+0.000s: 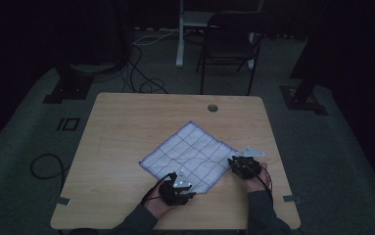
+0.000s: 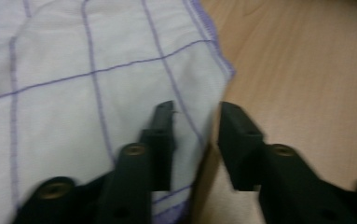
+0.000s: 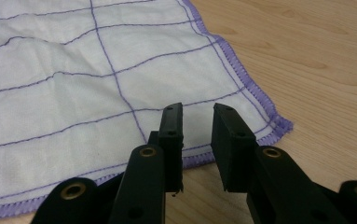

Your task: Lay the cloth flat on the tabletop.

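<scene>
A white cloth [image 1: 190,156] with purple grid lines and a purple hem lies flat as a diamond on the wooden table [image 1: 126,127]. My left gripper [image 1: 185,188] sits at the cloth's near corner. In the left gripper view, one jaw of this gripper [image 2: 196,112] is over the cloth [image 2: 73,70] and the other over bare wood. The hem runs through the gap, and the pads stand apart. My right gripper [image 1: 235,164] is at the cloth's right corner. Seen in its own view, this gripper [image 3: 197,112] is open just above the cloth's [image 3: 73,70] hemmed edge.
A round cable hole [image 1: 212,107] sits near the table's far edge. Beyond the table stand a dark chair [image 1: 229,44], a white post [image 1: 180,34] and black stand bases [image 1: 70,85]. Cables [image 1: 141,78] lie on the floor.
</scene>
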A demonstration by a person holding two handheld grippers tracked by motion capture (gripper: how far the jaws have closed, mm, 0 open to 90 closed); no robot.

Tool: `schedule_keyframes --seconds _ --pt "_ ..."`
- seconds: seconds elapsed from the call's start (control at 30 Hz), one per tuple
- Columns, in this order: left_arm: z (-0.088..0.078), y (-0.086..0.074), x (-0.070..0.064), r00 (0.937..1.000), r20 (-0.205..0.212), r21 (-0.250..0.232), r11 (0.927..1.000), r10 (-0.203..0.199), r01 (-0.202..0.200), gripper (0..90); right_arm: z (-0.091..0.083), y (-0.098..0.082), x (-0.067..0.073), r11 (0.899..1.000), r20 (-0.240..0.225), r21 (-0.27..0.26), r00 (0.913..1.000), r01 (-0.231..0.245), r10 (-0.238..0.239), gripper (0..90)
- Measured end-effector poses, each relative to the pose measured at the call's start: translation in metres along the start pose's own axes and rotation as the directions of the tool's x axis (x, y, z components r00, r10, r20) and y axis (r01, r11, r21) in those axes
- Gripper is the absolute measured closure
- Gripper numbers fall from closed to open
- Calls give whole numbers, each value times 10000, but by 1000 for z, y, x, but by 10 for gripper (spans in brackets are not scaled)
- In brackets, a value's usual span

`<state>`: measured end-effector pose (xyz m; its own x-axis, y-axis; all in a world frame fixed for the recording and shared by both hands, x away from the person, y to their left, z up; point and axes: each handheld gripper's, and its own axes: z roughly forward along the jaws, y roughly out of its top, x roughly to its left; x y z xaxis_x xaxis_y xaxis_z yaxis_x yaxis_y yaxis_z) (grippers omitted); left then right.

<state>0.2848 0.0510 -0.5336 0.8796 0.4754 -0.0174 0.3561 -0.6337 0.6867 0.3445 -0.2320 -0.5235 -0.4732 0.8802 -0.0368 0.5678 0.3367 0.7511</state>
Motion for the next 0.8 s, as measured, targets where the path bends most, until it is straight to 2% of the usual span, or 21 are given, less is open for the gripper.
schedule_keyframes --seconds 0.07,0.17,0.33,0.53,0.6,0.67,0.8 --pt "-2 3 2 10000 -90 -44 10000 -8 7 836 1 0 0 10000 0 15 10000 16 -16 744" --pt "-4 6 5 9999 -167 -106 9999 -18 17 868 2 0 -1 10000 18 96 10000 -8 8 745" --pt "-11 15 22 9975 -544 -421 9982 -450 428 871 5 -2 -2 9998 40 220 10000 -19 18 743" --pt "-9 19 42 9871 -1283 -324 9952 -958 924 870 7 -2 -3 9995 31 294 10000 -68 67 741" --pt "-7 18 45 9853 -1377 -231 9948 -1013 990 868 8 -3 -3 9994 22 339 10000 -22 22 741" --pt "-3 17 45 9833 -1614 -66 9965 -837 837 865 8 -3 -2 9993 -1 370 10000 -10 10 741" --pt "5 14 49 9786 -1860 109 9957 -882 918 863 10 -3 -2 9991 5 429 10000 -1 1 742"
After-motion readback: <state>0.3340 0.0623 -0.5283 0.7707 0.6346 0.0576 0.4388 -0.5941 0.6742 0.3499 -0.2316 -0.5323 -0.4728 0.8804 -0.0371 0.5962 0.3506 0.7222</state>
